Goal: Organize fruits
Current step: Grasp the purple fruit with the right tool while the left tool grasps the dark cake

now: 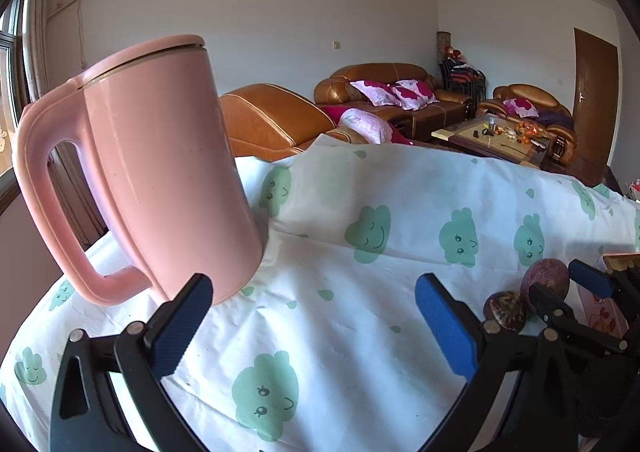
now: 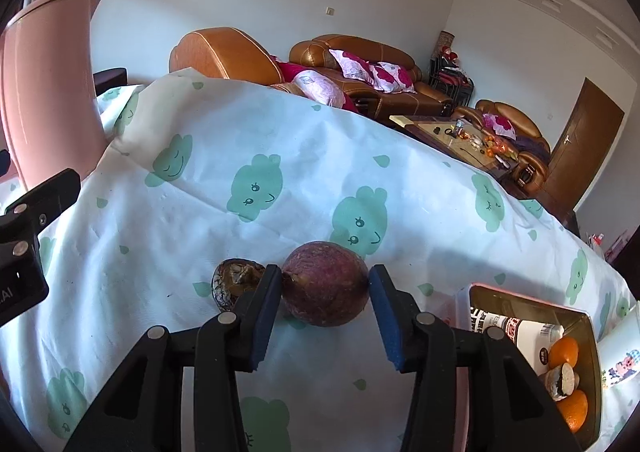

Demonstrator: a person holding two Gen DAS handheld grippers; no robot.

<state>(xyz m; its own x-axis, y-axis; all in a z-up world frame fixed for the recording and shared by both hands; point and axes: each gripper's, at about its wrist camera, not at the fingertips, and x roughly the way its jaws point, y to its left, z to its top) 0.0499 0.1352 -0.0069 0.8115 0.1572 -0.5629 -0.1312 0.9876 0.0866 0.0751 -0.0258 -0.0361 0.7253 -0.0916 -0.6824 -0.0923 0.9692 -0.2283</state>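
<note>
A purple passion fruit [image 2: 326, 284] lies on the cloud-print tablecloth, right between the blue pads of my right gripper [image 2: 325, 294]. The jaws stand around it, touching or nearly touching; the fruit rests on the cloth. A dark, shrivelled fruit [image 2: 232, 288] lies just left of it, partly behind the left finger. Both fruits show at the right of the left wrist view, the purple one [image 1: 546, 280] and the dark one [image 1: 505, 310], with the right gripper's fingers [image 1: 588, 280] by them. My left gripper [image 1: 312, 316] is open and empty over the cloth.
A tall pink kettle [image 1: 160, 180] stands on the table just beyond my left gripper's left finger. A gold-lined tin box [image 2: 592, 336] at the right holds two oranges [image 2: 564, 350], another dark fruit and a labelled packet. Sofas and a coffee table lie beyond.
</note>
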